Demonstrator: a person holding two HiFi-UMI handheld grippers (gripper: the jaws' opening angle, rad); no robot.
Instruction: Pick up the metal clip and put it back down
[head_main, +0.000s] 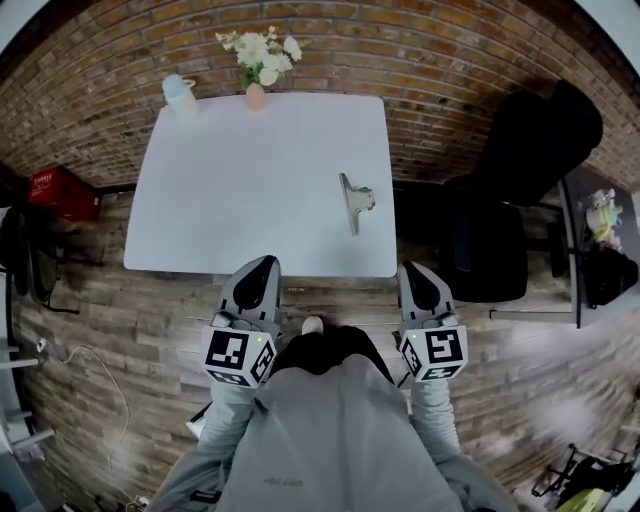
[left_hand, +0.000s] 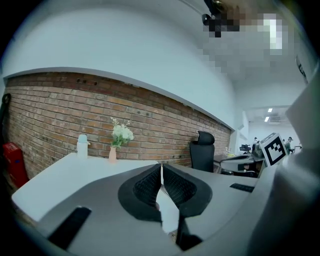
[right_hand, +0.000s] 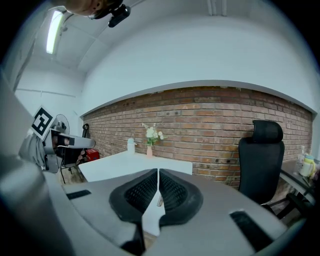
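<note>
The person stands at the near edge of the white table (head_main: 200, 200) with both arms in grey sleeves bent and tucked close to the body. The left gripper (head_main: 264, 262) and the right gripper (head_main: 411, 267) are held side by side, level with each other. Their noses point forward at the table and stop just short of its near edge, above the wooden floor (head_main: 150, 330). The marker cube on each faces up toward the head camera.

In the left gripper view the two black ribbed pads meet at their tips with nothing between them. The right gripper's pads are likewise pressed together and empty.

One metal clip (head_main: 353, 201) lies flat on the table, in its right part and closer to the near edge than the far one. It is ahead of the right gripper and well apart from both grippers.

On the far edge stand one pale bottle (head_main: 180, 96) and one small vase of white flowers (head_main: 257, 92), near each other. One black office chair (head_main: 520, 190) stands to the right of the table. One red box (head_main: 60, 190) sits on the floor to the left.
</note>
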